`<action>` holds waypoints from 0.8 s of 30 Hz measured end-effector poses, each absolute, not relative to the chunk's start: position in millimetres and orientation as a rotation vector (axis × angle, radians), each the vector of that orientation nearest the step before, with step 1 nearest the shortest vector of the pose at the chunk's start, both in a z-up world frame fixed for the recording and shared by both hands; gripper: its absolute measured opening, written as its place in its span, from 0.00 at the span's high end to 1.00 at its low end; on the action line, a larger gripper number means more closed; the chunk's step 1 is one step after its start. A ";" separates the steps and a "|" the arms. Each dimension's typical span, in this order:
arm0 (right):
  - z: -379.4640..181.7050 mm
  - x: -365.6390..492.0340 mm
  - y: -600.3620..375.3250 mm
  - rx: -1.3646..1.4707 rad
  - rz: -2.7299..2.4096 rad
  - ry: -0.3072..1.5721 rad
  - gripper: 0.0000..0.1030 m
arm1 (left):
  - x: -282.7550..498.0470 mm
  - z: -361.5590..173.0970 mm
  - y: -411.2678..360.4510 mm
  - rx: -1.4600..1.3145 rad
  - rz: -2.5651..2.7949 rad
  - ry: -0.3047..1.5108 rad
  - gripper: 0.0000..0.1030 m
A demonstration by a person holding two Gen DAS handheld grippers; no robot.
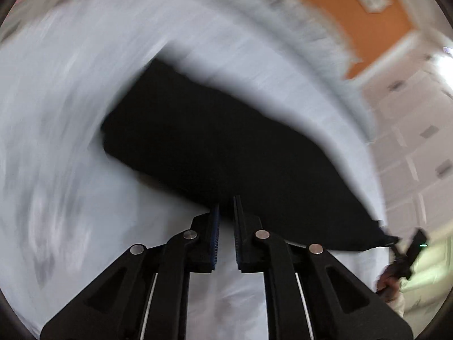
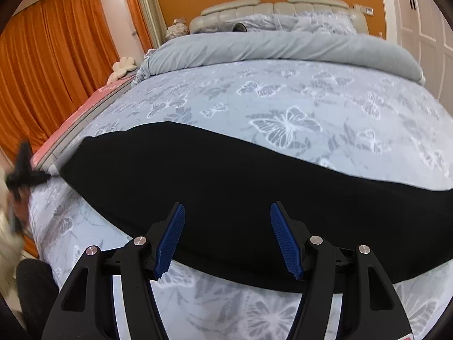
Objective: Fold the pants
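Black pants [image 2: 226, 187] lie flat across the bed as one long band, also in the blurred left wrist view [image 1: 215, 147]. My right gripper [image 2: 226, 221] is open, its blue pads [image 2: 170, 240] spread over the pants' near edge, holding nothing. My left gripper [image 1: 226, 212] has its jaws nearly closed with a narrow gap, its tips at the pants' near edge; I cannot tell whether cloth is between them. The left gripper also shows blurred at the pants' left end in the right wrist view [image 2: 25, 170]. The right gripper shows at the pants' far right end in the left wrist view [image 1: 407, 252].
The bed sheet [image 2: 297, 107] is pale blue with butterflies. A rolled grey duvet [image 2: 283, 48] and pillows lie by the headboard. Orange curtains [image 2: 51, 65] hang left. White cabinet doors [image 1: 419, 147] stand right of the bed. The bed's near edge is just below my grippers.
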State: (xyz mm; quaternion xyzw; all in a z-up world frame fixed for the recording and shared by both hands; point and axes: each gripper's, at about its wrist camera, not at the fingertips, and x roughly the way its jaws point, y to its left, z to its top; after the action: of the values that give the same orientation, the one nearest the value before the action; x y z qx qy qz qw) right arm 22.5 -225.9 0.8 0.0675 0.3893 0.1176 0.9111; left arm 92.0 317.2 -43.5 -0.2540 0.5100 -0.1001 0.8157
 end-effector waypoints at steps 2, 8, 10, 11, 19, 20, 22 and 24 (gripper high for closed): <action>0.4 21.6 -224.3 0.141 0.245 0.802 0.40 | 77.0 -64.3 334.1 -0.611 -0.165 1.098 0.94; 3.6 18.8 -228.9 0.146 0.224 0.787 0.39 | 75.8 -39.9 347.4 -0.714 -0.116 0.942 0.35; 5.4 18.5 -234.6 0.160 0.203 0.780 0.38 | 89.4 -39.4 349.3 -0.726 -0.074 0.934 0.29; 6.0 18.2 -238.9 0.165 0.186 0.776 0.37 | 99.1 -44.3 350.6 -0.740 -0.061 0.948 0.31; 32.3 -19.4 -334.9 0.248 -0.044 0.686 0.25 | 133.3 -45.3 360.2 -0.718 0.133 1.021 0.70; 35.5 -31.2 -360.2 0.283 -0.120 0.666 0.23 | 117.1 -31.5 356.9 -0.656 0.204 0.979 0.67; 35.3 -56.0 -411.7 0.350 -0.283 0.647 0.23 | 91.3 2.9 343.7 -0.543 0.308 0.876 0.57; 28.5 -73.1 -450.5 0.421 -0.405 0.662 0.21 | 76.7 30.7 319.0 -0.440 0.339 0.814 0.42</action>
State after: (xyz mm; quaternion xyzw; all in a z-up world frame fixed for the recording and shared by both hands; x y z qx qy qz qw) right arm -73.1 -450.5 28.5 0.2036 0.3206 -0.1958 0.9041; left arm 76.7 319.0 30.7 -0.2110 0.3905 0.1626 0.8812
